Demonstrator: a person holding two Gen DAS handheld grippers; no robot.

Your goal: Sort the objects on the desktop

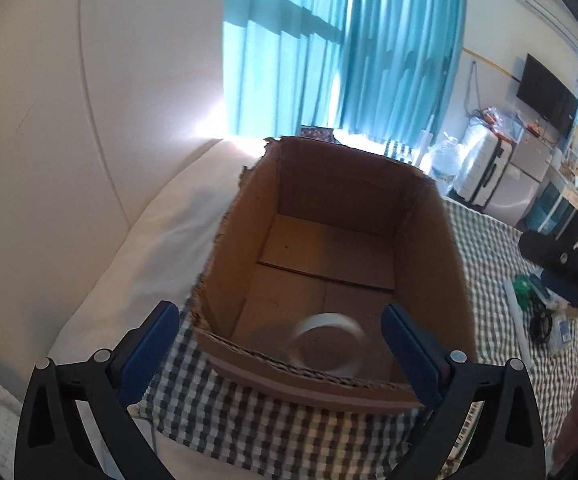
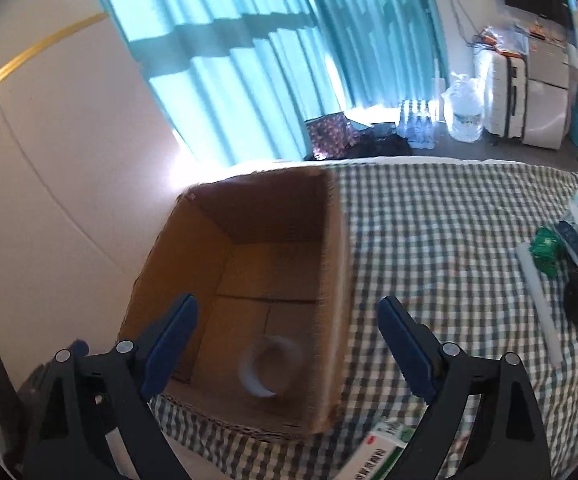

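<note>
While both my left gripper [image 1: 281,346] and right gripper [image 2: 287,344] hang wide apart and empty, the tape roll [image 1: 326,342] lies blurred in the box [image 1: 425,248] just ahead, probably light, stiff and slick, best pinched across its rim.

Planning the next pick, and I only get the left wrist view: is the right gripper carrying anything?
Observer: No. The right gripper is open, its jaws wide apart with nothing between them.
Operator: Is there anything close to it to grab?
Observer: A green-and-white carton lies on the checked cloth, just below the gripper and beside the cardboard box.
</note>
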